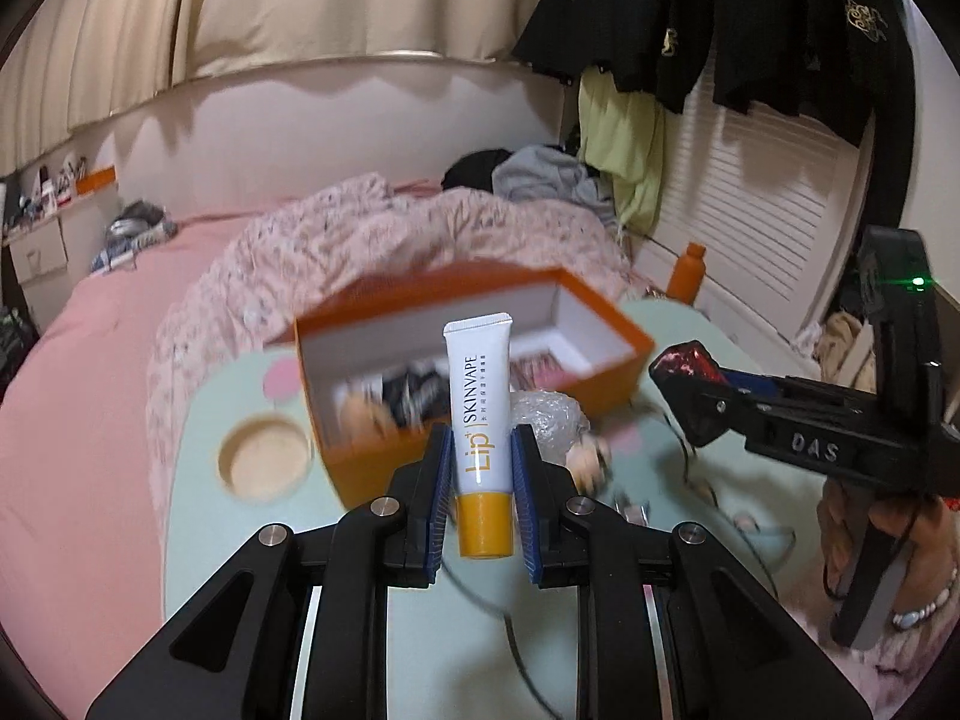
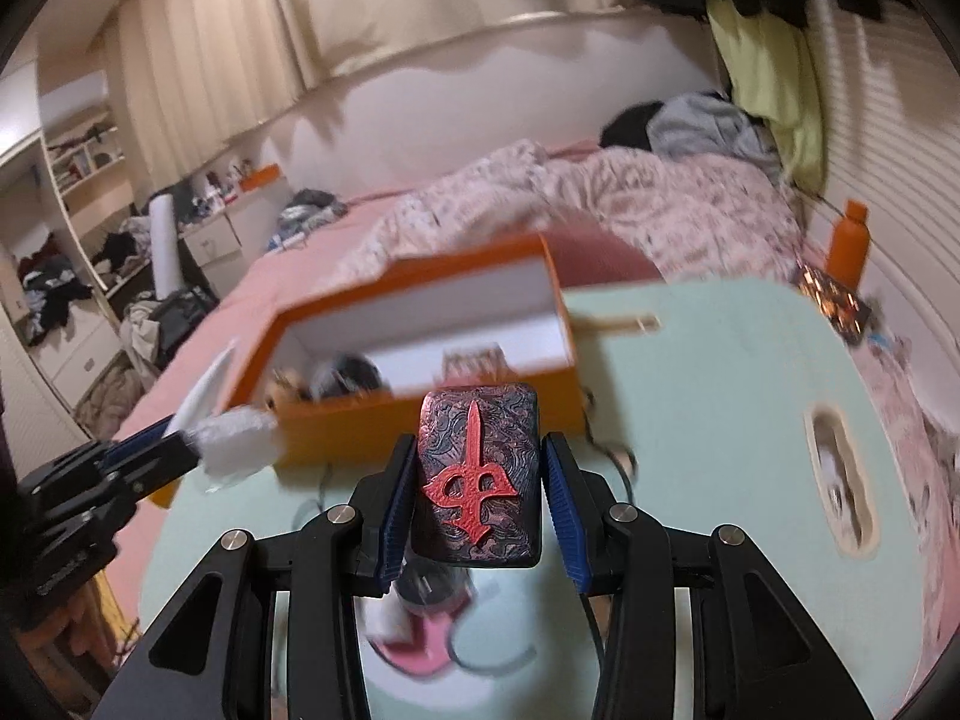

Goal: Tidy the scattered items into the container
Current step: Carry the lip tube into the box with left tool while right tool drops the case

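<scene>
A bed (image 1: 90, 360) with a pink sheet and a rumpled floral duvet (image 1: 360, 228) fills the room behind the work area, running from nine o'clock round to one o'clock in the left wrist view. In front of it lies the pale green worktop (image 2: 720, 390), with a round recess (image 1: 264, 456) at nine o'clock of the left gripper.

On the worktop stands the open orange box (image 1: 480, 324), white inside, at twelve o'clock of both grippers; blurred small items already lie in its near end. At the worktop's far right, toward two o'clock in the right wrist view, an orange bottle (image 2: 849, 240) stands upright.

The right gripper (image 2: 477, 468) has its blue fingers (image 2: 399, 492) closed part-way on a dark rectangular case (image 2: 477, 474) with a red emblem, held clear above the worktop just short of the box's near wall. A hand (image 1: 888, 534) grips its handle at four o'clock in the left wrist view.

The left gripper (image 1: 483, 480) has its fingers nearly together, pinching a white lip balm tube (image 1: 480, 420) with a yellow cap; the cap end points back toward the camera, the crimped end toward the box.

Beside the tube at two o'clock, a crumpled clear wrapper (image 1: 549, 420) lies against the box's near wall.
</scene>
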Available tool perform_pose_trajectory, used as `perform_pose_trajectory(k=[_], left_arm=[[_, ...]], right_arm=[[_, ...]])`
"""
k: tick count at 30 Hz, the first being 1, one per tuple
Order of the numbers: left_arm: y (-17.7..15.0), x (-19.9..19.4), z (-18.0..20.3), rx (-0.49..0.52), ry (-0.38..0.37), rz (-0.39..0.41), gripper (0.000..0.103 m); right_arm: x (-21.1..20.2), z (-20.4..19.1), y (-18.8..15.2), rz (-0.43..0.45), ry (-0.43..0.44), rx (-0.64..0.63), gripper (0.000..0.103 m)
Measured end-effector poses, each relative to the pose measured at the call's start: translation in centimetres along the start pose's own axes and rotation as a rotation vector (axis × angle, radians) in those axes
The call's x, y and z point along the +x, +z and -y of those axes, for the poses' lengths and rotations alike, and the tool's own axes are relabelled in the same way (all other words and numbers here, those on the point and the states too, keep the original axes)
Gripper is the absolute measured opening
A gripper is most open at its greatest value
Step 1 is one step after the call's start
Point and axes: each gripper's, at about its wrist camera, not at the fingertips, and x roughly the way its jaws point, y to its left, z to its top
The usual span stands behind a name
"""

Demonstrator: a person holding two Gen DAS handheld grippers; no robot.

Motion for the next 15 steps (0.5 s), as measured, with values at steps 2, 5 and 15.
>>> perform_pose_trajectory(k=[2, 5, 15], left_arm=[[1.4, 1.1, -0.4, -0.003, 0.001, 0.009, 0.021], [2.9, 2.9, -1.0, -0.006, 0.023, 0.014, 0.021], [2.2, 7.8, -3.3, -0.056, 0.046, -0.049, 0.021]], right_arm=[[0.7, -0.8, 1.6, 0.017, 0.002, -0.027, 0.04], [2.5, -1.6, 3.6, 0.019, 0.002, -0.052, 0.04], [9.4, -1.5, 3.7, -0.096, -0.055, -0.087, 0.04]])
